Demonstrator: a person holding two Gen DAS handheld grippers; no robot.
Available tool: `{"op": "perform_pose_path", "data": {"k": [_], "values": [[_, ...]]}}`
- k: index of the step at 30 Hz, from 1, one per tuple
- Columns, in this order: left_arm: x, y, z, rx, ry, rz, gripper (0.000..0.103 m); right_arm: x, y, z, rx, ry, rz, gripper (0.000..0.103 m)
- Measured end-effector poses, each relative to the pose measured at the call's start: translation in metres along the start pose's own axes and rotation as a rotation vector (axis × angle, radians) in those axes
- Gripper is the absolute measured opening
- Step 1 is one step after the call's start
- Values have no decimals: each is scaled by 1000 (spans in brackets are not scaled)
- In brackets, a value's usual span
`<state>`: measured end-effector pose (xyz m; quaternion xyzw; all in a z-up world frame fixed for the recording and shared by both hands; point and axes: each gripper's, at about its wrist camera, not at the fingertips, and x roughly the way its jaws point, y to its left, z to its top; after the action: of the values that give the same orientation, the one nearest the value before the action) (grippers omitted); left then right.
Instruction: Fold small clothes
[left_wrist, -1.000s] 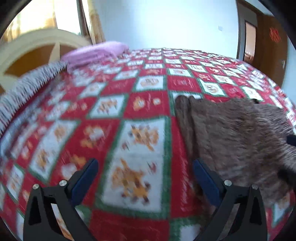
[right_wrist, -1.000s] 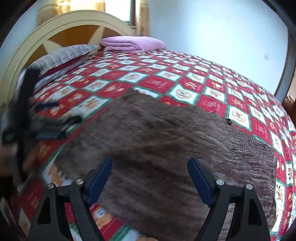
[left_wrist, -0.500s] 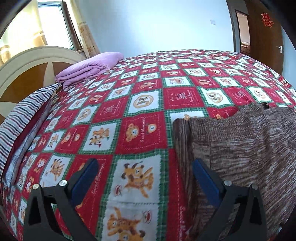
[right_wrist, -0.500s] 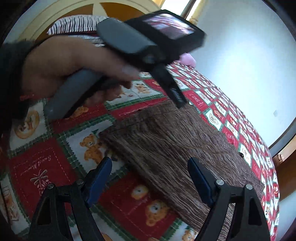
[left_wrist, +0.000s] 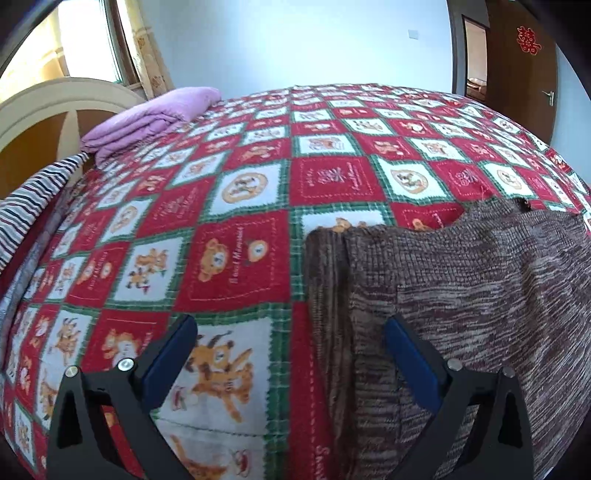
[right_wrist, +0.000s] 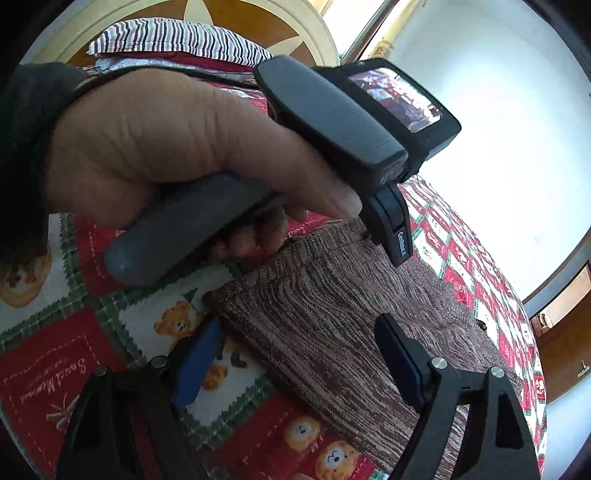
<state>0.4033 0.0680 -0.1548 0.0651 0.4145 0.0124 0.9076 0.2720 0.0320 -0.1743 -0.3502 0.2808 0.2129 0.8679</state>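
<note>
1. On the red patchwork bedspread (left_wrist: 240, 266), a brown knit garment (left_wrist: 461, 288) is lying flat. The left gripper (left_wrist: 291, 354) is hovering wide open over the garment's ribbed left edge, holding nothing.
2. Beside that garment (right_wrist: 332, 325), the right gripper (right_wrist: 295, 354) is spreading wide over its corner, empty. The left hand (right_wrist: 177, 147) is gripping its tool above the garment.

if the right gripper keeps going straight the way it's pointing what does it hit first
Most likely the brown knit garment lying on the quilt; the open right gripper straddles its near edge. Depth is unclear.
</note>
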Motion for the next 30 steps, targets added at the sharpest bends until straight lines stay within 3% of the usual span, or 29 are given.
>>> {"op": "perform_pose_path", "data": {"k": [5,9,11,16,18,19,20,21,23,24,30], "values": [[14,8,3,-64,48,-113,102,-2,8,0,-10,-5,-23,84],[21,17,5,-133,65,-247,84,0,5,0,9,-5,-16,83],[22,16,5,-141,62,-265,82,1,4,0,10,-5,-14,80],[21,11,7,-125,46,-312,74,2,8,-1,-14,-8,-1,62],[22,10,8,-116,46,-327,70,3,9,-1,-16,-4,15,49],[23,10,9,-114,46,-337,64,2,10,0,-17,-2,26,46],[25,11,9,-120,45,-348,59,3,10,0,-18,0,36,35],[25,12,10,-125,43,-355,46,4,11,0,-22,5,41,25],[27,15,10,-144,45,-370,27,4,11,0,-31,8,40,14],[27,17,11,-155,48,-415,12,3,12,0,-31,7,39,12],[22,22,14,-199,68,-439,11,-7,-1,-2,40,-7,69,8]]}}
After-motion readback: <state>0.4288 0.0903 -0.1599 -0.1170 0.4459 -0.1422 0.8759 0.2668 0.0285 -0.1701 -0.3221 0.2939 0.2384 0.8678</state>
